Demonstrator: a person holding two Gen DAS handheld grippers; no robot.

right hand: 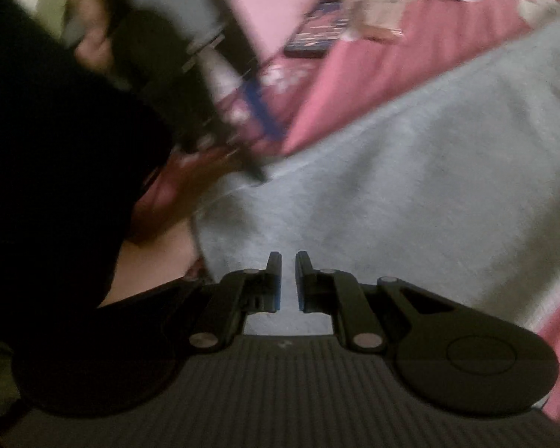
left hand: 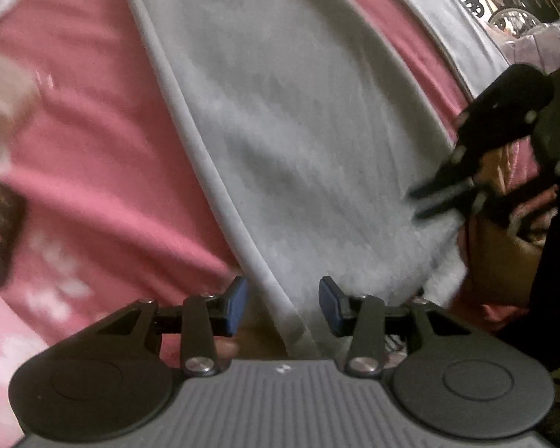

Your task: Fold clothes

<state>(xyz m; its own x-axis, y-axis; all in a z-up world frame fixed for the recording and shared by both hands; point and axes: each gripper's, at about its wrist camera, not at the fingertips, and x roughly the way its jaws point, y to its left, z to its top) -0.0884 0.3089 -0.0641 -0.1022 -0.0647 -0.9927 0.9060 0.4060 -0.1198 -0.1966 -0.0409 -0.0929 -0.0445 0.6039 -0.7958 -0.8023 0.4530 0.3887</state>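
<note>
My left gripper [left hand: 283, 306] stands with its blue pads wide apart astride the hemmed edge of the grey garment [left hand: 298, 130], which lies spread across the pink bedcover [left hand: 93, 149], while my right gripper [right hand: 288, 280] has its jaws nearly together with only a thin slit between them, over the same cloth (whether any fabric is caught there, I cannot tell). The garment looks soft, fleecy and limp. I judge that any pinch should take the thicker hem squarely, so the cloth lifts without bunching.

Soft matt grey cloth [left hand: 298, 142] (fleecy) on pink bedding [left hand: 104, 171].
</note>
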